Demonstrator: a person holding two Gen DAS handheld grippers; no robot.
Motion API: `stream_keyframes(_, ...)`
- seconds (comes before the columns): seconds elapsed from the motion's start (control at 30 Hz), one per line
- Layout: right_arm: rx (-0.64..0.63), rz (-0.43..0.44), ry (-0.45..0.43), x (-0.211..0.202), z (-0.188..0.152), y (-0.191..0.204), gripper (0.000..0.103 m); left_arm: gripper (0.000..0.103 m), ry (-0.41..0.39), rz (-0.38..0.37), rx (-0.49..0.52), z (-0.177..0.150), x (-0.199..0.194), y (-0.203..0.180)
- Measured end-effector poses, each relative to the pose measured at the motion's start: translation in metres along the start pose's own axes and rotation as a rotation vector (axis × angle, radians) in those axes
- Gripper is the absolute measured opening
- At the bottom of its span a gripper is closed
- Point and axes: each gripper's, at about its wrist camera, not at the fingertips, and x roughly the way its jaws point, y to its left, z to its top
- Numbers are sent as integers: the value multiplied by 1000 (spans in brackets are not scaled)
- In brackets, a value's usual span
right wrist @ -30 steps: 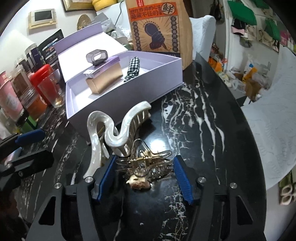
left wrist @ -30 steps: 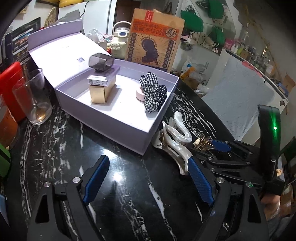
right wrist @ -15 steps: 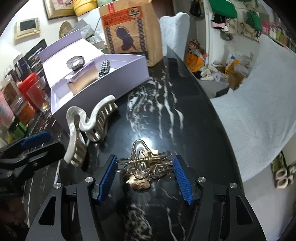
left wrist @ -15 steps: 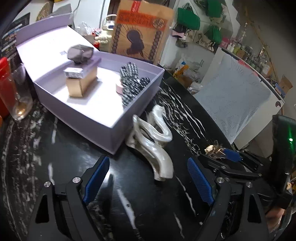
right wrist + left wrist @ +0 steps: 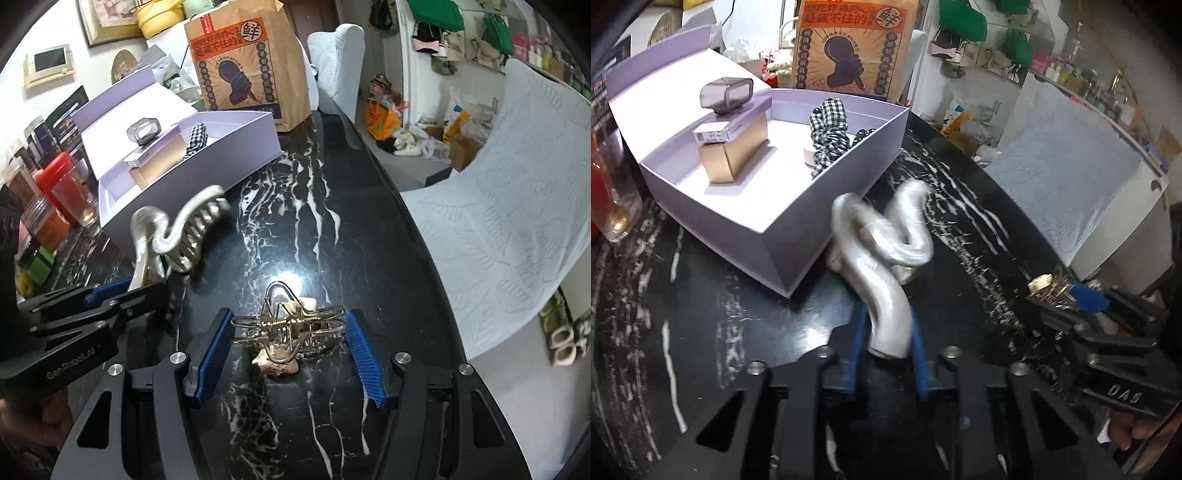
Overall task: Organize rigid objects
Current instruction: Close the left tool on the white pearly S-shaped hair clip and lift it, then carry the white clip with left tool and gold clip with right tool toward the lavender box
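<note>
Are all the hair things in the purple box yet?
Not yet. The checked scrunchie and gold box already sit in the purple box. The left gripper has just closed on the white hair claw; the right gripper holds the gold clip. Both still need to go in.

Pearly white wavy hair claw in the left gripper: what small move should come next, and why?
Probably a short lift, then a carry over the near wall of the open lilac box. The left gripper has just closed on the pearly white wavy hair claw's lower end, and the claw lies on the black marble table beside that wall, so it must clear the rim.
</note>
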Motion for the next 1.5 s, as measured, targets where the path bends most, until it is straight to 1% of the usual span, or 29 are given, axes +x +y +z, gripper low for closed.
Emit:
stream_keyframes(0.2, -12, 20, 2, 0, -2, 8, 62, 20, 1, -12, 10, -10, -10, 9)
stream_keyframes(0.43, -43, 31, 7, -3, -10, 26, 62, 20, 17, -21, -24, -35, -33, 32)
stream_keyframes(0.47, -49, 36, 10, -3, -11, 29, 62, 20, 17, -14, -25, -39, -38, 34)
stream_keyframes(0.5, -55, 43, 14, -2, -13, 33, 62, 20, 16, 15, -23, -44, -43, 37)
stream_keyframes(0.53, -60, 50, 19, -1, -14, 37, 62, 20, 13, 26, -26, -48, -46, 41)
stream_keyframes(0.7, -95, 78, 36, 1, -20, 61, 62, 20, 8, 43, -89, -61, -61, 68)
stream_keyframes(0.83, -123, 99, 44, 2, -25, 78, 62, 20, 3, 48, -103, -69, -69, 80)
stream_keyframes(0.9, -139, 104, 47, 3, -27, 86, 62, 21, 4, 60, -85, -72, -69, 82)
stream_keyframes(1.0, -157, 108, 55, 5, -26, 94, 62, 21, 9, 52, -95, -71, -67, 84)
stream_keyframes(1.07, -153, 107, 60, 7, -24, 96, 62, 21, 7, 62, -88, -70, -66, 85)
stream_keyframes(1.2, -139, 98, 61, 7, -24, 96, 62, 23, -2, 122, -38, -67, -61, 82)
stream_keyframes(1.23, -137, 97, 61, 7, -24, 96, 62, 27, -4, 132, -34, -67, -61, 81)
stream_keyframes(1.3, -135, 93, 64, 7, -24, 97, 62, 49, 0, 145, -22, -65, -59, 81)
stream_keyframes(1.33, -135, 91, 64, 7, -24, 97, 62, 76, 6, 147, -18, -65, -57, 82)
stream_keyframes(1.37, -135, 90, 64, 7, -24, 97, 62, 91, 18, 145, -10, -66, -53, 82)
stream_keyframes(1.43, -135, 87, 61, 6, -25, 97, 62, 92, 6, 155, 14, -69, -52, 79)
stream_keyframes(1.5, -140, 85, 60, 6, -25, 98, 62, 92, -1, 145, 24, -70, -52, 79)
